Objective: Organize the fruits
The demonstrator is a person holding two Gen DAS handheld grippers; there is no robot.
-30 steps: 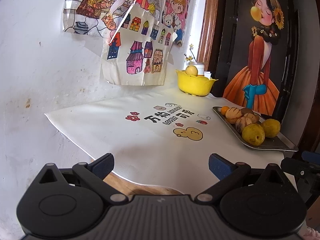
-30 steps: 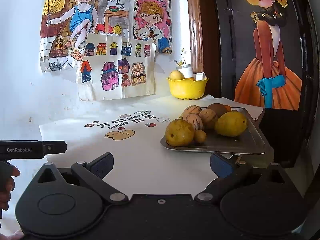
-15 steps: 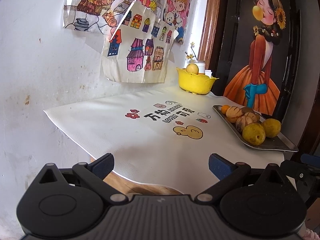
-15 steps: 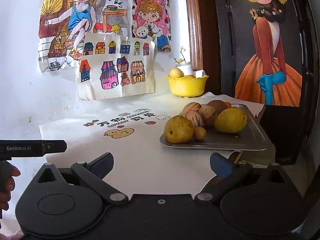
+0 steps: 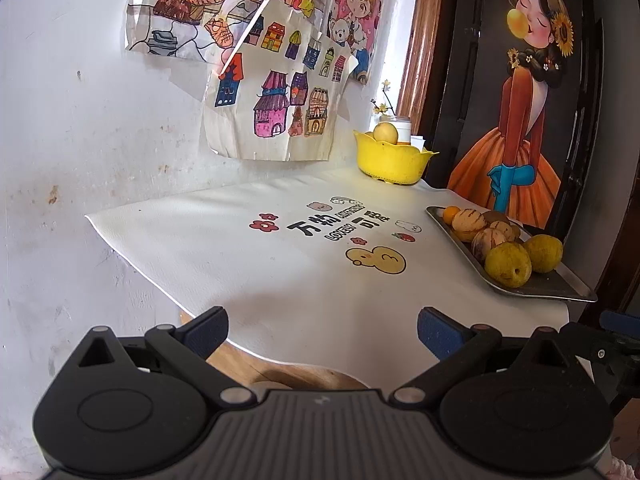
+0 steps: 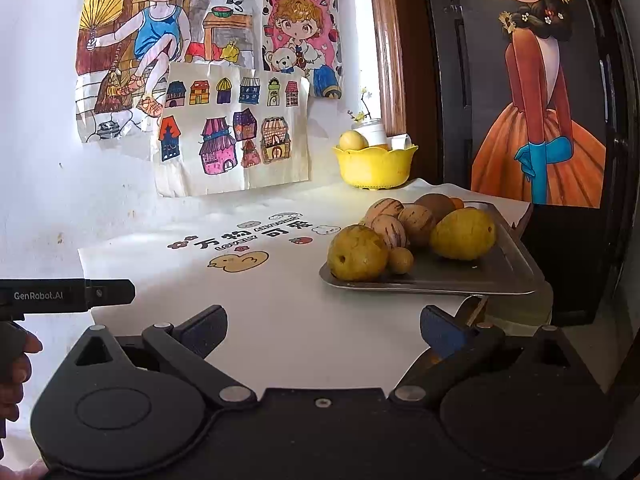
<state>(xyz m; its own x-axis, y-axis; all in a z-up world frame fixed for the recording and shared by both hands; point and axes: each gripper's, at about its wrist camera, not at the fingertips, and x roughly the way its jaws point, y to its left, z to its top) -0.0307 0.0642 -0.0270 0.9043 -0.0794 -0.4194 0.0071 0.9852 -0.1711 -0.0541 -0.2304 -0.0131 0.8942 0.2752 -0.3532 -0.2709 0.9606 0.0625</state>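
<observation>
**Both grippers hover wide at the table's near edge**

Since a second ago little has shifted — the right view has edged slightly closer to the tray, the left view barely moved. Left gripper (image 5: 322, 330) stands spread apart with nothing between its blue pads, above the near edge of the white mat (image 5: 280, 264). Right gripper (image 6: 323, 330) is likewise agape and empty, just short of the metal tray (image 6: 460, 280). On that tray lie the fruits — two yellow-green pears (image 6: 357, 253), striped brown ones (image 6: 390, 230) and a small orange. Well beyond, by the wall, a yellow bowl (image 6: 374, 168) holds one pale fruit
</observation>
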